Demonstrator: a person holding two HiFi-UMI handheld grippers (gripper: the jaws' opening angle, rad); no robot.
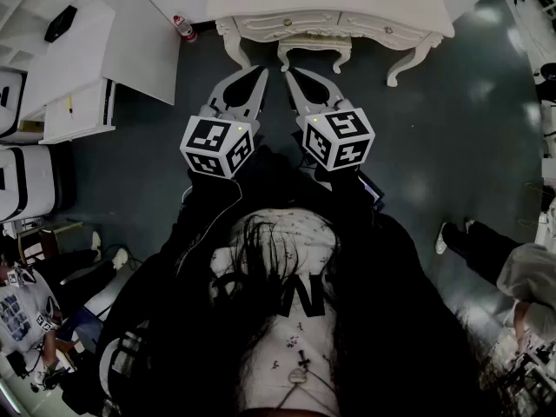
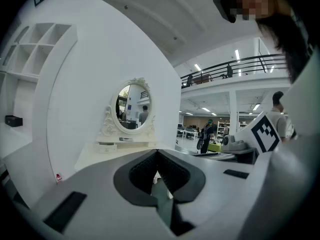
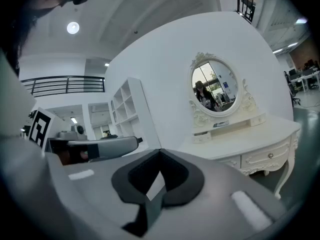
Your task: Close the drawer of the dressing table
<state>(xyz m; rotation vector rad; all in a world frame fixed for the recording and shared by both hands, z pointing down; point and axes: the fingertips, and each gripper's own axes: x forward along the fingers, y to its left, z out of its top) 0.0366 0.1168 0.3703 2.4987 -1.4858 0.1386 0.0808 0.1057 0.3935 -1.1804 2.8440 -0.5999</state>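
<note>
We find the left gripper (image 1: 257, 74) and right gripper (image 1: 292, 75) empty, fingers pressed together, short of the dressing table (image 1: 330, 11). The drawer (image 1: 314, 43) seemingly juts mid front edge. We advise a square, steady push

White shelf unit (image 1: 65, 55) stands at left on the dark floor (image 1: 434, 146), a black object (image 1: 61, 23) resting on it; small red-topped container (image 1: 183, 29) lies nearby; a bystander's leg (image 1: 486, 248) at right

Dressing table (image 1: 347, 26) partly beyond top edge
</note>
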